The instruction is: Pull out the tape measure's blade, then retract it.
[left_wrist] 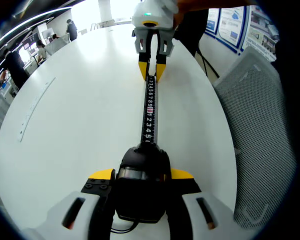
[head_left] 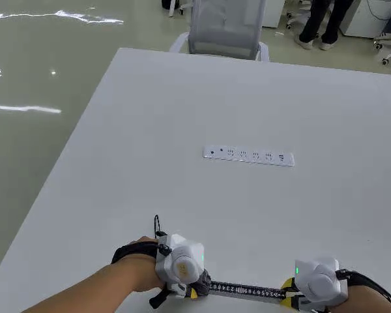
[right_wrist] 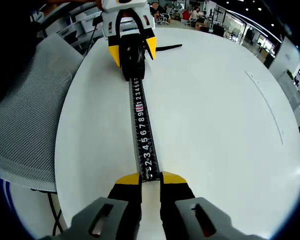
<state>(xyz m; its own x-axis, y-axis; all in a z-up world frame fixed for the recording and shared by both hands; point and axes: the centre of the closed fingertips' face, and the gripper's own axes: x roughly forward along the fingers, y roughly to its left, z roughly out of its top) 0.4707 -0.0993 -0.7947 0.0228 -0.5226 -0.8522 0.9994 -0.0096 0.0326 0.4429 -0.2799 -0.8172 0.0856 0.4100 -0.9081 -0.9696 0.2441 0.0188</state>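
A black tape measure case (left_wrist: 141, 176) sits between the yellow-tipped fingers of my left gripper (left_wrist: 141, 175), which is shut on it. Its blade (left_wrist: 149, 112) runs straight across the white table to my right gripper (left_wrist: 149, 71), which pinches the blade's end. In the right gripper view the blade (right_wrist: 142, 140) stretches from my right gripper (right_wrist: 150, 177) to the case (right_wrist: 132, 59) in the left gripper (right_wrist: 132, 50). In the head view the left gripper (head_left: 194, 291) and right gripper (head_left: 288, 295) sit at the table's near edge, the blade (head_left: 244, 290) between them.
A white power strip (head_left: 248, 156) lies mid-table. A grey mesh chair (head_left: 225, 26) stands at the far edge, another mesh chair (left_wrist: 262, 125) beside the near edge. A black wrist strap (right_wrist: 167, 48) trails from the case. People's legs (head_left: 322, 23) stand beyond the table.
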